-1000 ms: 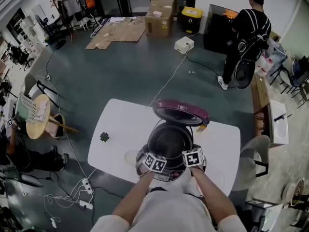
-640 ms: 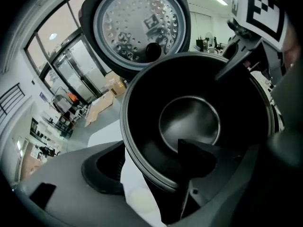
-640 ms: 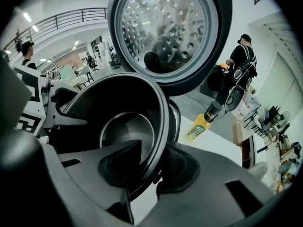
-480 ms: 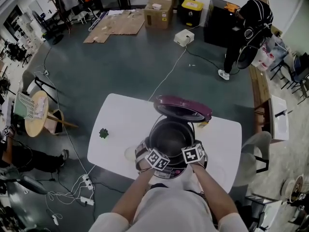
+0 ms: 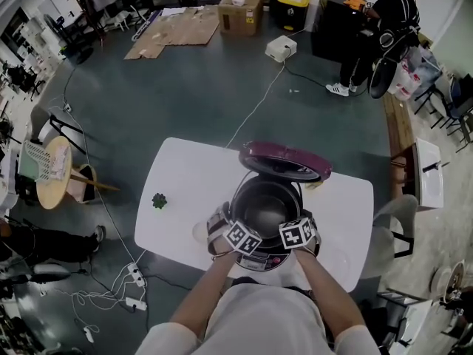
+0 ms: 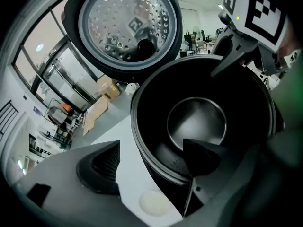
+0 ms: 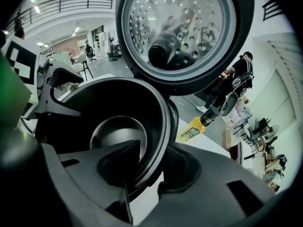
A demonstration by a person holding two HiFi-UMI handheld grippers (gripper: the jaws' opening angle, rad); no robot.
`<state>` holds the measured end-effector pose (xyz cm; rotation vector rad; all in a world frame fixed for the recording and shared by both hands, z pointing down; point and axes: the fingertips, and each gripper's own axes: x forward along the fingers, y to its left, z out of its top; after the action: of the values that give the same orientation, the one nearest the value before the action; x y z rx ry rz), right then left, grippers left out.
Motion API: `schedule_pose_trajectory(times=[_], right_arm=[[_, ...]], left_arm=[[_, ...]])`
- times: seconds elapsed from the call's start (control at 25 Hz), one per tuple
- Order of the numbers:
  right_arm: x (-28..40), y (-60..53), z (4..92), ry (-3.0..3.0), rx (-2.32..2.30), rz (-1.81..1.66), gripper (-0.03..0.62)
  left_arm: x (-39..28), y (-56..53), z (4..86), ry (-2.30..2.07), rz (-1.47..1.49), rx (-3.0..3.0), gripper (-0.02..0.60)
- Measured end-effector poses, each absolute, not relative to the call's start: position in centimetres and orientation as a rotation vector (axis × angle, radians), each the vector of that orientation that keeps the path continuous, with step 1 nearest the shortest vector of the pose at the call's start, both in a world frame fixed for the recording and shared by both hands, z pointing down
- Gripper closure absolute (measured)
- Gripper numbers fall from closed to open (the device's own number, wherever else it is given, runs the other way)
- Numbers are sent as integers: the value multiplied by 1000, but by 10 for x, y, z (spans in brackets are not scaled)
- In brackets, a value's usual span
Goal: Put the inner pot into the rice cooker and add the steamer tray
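The purple-lidded rice cooker (image 5: 267, 256) stands on the white table (image 5: 185, 176) with its lid (image 5: 284, 161) up. The dark inner pot (image 5: 264, 209) sits inside it. My left gripper (image 5: 236, 226) is at the pot's near left rim. In the left gripper view its jaws (image 6: 154, 164) have just been opening and stand wide open astride the rim (image 6: 142, 141), with neither pad touching it. My right gripper (image 5: 298, 224) is at the near right rim. Its jaws (image 7: 154, 167) have just been opening too, and the rim (image 7: 158, 141) runs loosely between the pads.
A pale round disc (image 5: 198, 234) lies on the table left of the cooker, and a small green thing (image 5: 159, 200) lies further left. A yellow bottle (image 7: 191, 129) lies behind the cooker on the right. A chair (image 5: 395, 224) stands at the table's right end. A person (image 5: 380, 28) stands far off.
Both grippers stay at the pot's near rim. The left marker cube has rolled slightly. The head view has drifted a little.
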<state>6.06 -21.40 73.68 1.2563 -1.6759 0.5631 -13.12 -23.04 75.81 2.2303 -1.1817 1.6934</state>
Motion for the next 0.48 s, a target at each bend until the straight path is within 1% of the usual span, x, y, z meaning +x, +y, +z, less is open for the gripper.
schedule_pose_trajectory(times=[0.12,0.32,0.48], right_arm=[[61,-217,737,-1661,1272,538,448],[63,-215,741,-1655,1286,560,454],[66,-215,739,-1638,1310,520,434]], left_arm=[[-132,-235,759,-1176,1696,2240,152],[-134,-231,762,-1097,1611,2234,144],[-133,-232,764,-1047,1594,2241,138]])
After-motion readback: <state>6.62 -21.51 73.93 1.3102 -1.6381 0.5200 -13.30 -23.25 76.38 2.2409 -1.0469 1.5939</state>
